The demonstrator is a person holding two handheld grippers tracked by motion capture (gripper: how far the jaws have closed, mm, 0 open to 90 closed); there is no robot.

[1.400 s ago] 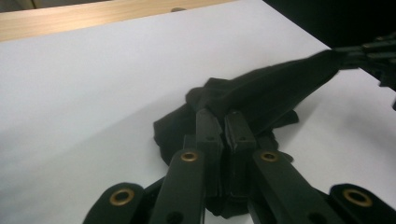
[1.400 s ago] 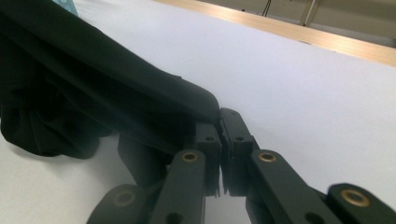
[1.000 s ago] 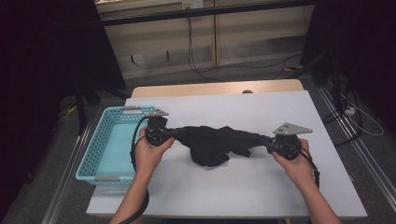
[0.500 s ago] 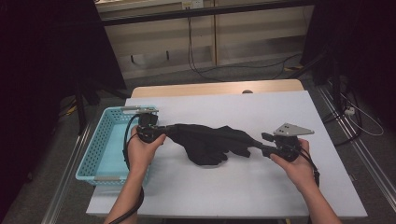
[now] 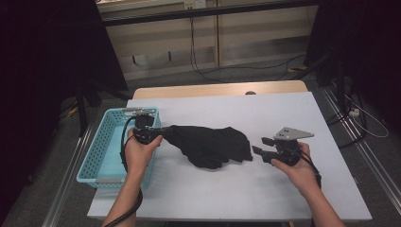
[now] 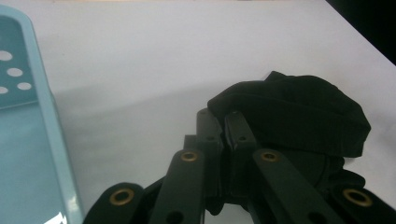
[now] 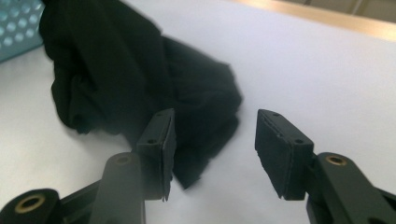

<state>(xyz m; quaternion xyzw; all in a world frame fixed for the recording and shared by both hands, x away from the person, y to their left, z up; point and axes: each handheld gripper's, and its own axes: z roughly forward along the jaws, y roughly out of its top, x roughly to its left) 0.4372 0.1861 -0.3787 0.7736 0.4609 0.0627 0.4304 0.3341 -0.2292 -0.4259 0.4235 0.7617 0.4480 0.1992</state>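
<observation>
Black cloth beside blue basket

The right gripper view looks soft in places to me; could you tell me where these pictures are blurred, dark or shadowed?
Right gripper view: the right gripper is fairly sharp, while the black cloth beyond blurs into a dark mass. Left gripper view: the left gripper is near and dim, and a soft grey shadow lies on the table. High view: the table is evenly lit and the surroundings are very dark.

My cloth is all black. My basket is light blue with little round holes. My table is white. My grippers are black.
</observation>
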